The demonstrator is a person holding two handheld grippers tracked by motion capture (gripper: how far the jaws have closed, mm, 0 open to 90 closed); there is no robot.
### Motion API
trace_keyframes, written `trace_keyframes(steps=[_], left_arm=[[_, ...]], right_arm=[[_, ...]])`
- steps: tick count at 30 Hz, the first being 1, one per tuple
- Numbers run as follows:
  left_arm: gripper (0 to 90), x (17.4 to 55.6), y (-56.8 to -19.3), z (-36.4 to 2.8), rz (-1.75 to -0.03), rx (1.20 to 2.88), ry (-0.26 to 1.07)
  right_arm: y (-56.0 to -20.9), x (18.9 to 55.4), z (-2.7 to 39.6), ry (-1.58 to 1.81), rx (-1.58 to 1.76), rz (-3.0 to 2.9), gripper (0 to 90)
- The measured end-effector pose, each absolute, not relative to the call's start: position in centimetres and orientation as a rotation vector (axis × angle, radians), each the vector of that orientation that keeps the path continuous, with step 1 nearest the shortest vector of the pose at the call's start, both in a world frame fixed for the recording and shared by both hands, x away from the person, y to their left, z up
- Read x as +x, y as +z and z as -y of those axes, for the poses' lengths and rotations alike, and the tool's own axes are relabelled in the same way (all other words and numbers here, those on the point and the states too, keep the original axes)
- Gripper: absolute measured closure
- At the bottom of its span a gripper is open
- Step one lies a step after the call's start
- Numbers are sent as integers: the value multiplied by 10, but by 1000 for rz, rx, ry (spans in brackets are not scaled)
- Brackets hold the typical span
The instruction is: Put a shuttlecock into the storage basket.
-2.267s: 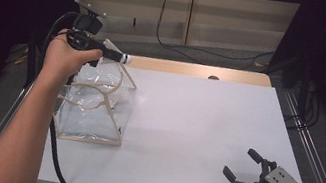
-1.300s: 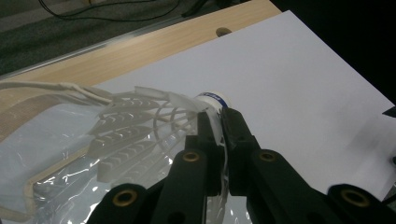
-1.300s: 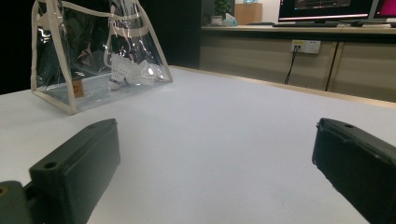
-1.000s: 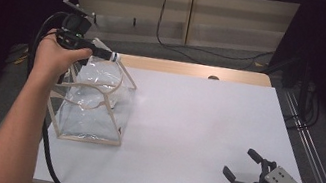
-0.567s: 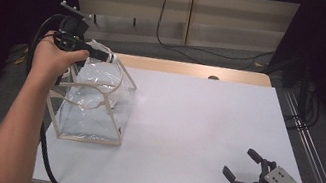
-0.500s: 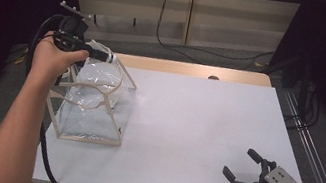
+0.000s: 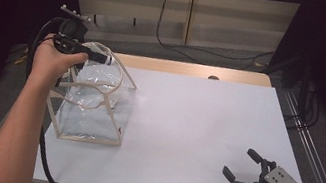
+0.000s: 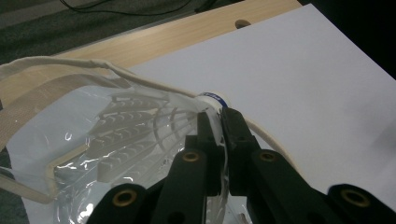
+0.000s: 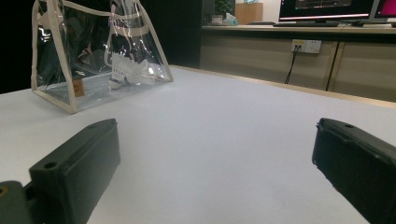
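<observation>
The left claw [image 8: 218, 122] pinches a white shuttlecock [image 8: 140, 135] over the clear bag's [image 7: 92, 104] open mouth at the tabletop's [image 7: 196, 123] left edge, while the right claw [image 7: 245, 167] rests wide open, empty.

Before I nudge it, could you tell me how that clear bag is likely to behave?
The clear bag looks thin and creased, so probably floppy and light. Its narrow trimmed base suggests it may tip or slide on the smooth white table.

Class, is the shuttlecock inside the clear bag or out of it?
Out: the left gripper holds the shuttlecock at the bag mouth.
</observation>
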State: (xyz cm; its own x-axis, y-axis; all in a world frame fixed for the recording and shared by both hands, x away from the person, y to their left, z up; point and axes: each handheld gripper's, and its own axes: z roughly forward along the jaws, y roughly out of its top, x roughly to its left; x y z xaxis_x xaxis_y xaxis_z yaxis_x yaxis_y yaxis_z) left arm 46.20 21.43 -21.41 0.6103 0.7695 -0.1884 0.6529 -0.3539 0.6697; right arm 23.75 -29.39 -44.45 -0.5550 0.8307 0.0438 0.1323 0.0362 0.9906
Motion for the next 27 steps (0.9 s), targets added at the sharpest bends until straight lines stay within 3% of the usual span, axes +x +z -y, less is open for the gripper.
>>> trace_keyframes(steps=[27], left_arm=[[876,467,-229,-218,-1141,2120,198]], right_arm=[[-445,237,294,1567,976,-1745,7]])
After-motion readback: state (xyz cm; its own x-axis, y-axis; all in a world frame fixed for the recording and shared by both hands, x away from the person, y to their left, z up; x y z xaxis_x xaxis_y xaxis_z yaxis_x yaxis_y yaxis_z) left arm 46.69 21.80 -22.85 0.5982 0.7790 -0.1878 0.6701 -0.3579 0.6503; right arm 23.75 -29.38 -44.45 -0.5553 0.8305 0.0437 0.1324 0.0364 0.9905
